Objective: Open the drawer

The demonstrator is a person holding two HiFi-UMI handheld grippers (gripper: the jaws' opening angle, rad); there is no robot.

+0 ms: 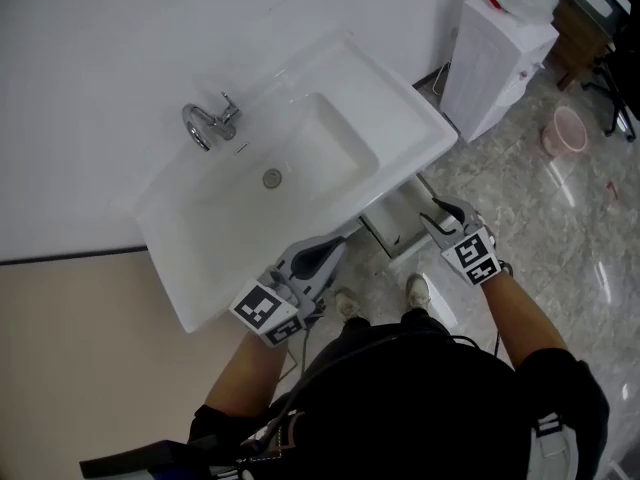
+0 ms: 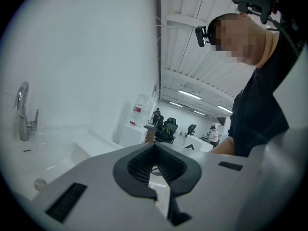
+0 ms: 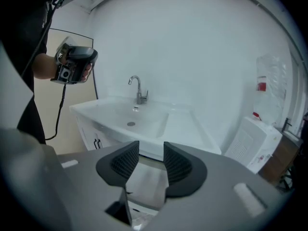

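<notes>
Drawer: one; left tool, right tool: two.

I can read no text anywhere. The red label on the white dispenser, right of my right gripper, is too small.

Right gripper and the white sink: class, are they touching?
Apart. In the right gripper view the right gripper has open, empty jaws, with the sink clearly beyond them.
</notes>
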